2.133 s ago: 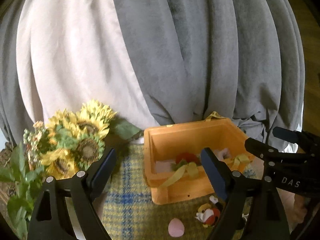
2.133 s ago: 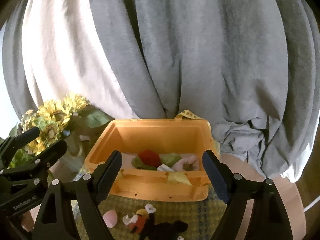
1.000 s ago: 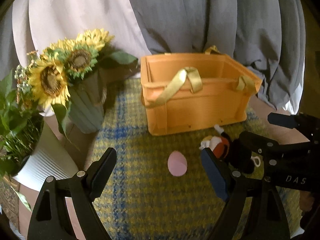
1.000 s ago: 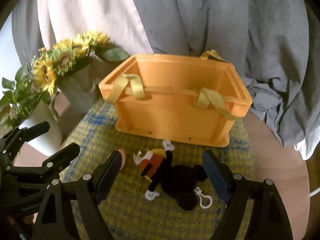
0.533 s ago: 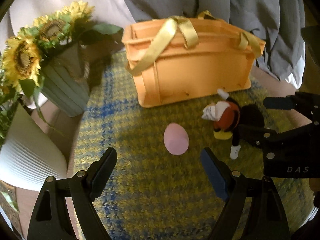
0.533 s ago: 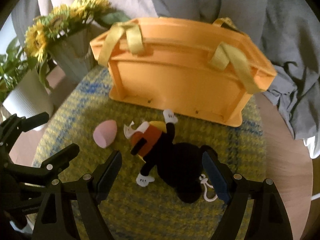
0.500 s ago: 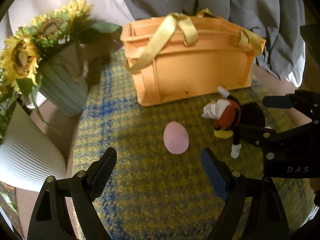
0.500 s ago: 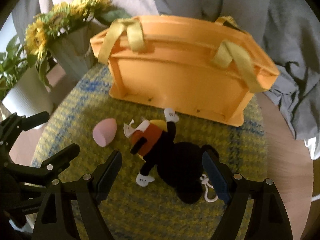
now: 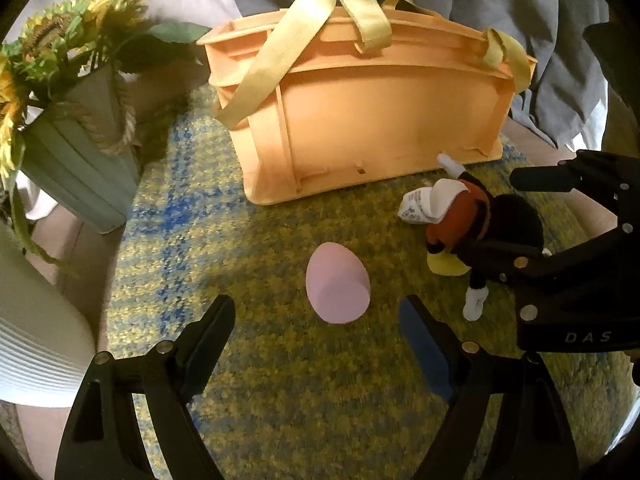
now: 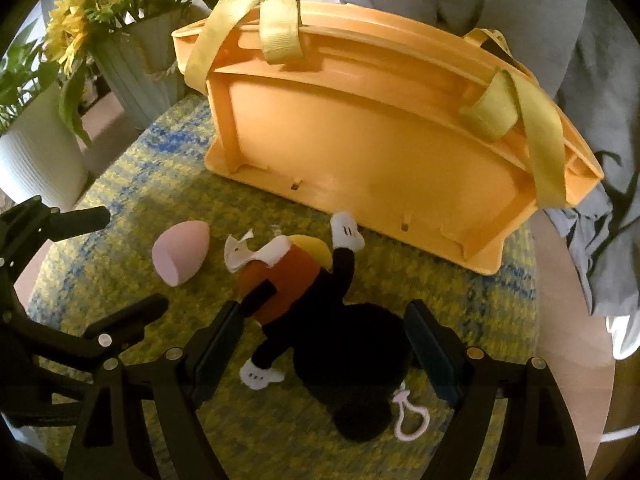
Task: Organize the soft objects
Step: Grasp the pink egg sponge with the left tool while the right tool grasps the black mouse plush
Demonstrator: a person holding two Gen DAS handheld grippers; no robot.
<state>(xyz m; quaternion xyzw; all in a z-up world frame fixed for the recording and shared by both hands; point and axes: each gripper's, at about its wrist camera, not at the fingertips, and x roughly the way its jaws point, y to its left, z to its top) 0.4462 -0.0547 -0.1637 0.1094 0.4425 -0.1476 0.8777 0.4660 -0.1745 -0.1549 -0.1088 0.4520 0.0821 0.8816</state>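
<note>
1. Two soft things lay loose on the mat (image 9: 248,364): a pink egg (image 9: 337,282) and a plush (image 10: 316,312), near each other but apart.
2. One crate (image 9: 372,120), orange with yellow straps, stood at the far side of the mat; its inside was hidden from both views, so any contents could not be told.
3. Left gripper (image 9: 316,320): fingers spread, nothing between them, hovering with the egg just ahead of the gap.
4. Right gripper (image 10: 324,320): fingers spread wide to either side of the plush, pads not pressing on it.
5. Plush: lay face down in front of the crate, one white glove almost at the crate's foot, a pale clip at its head end.
6. Others on the desk (image 10: 568,344): sunflowers (image 9: 60,32) in a green vase, one white ribbed pot (image 9: 36,344), grey curtain (image 9: 520,4) behind.
7. Progress, as judged: neither visible thing was grasped or stowed; both pick-ups and both placings into the crate remained.
</note>
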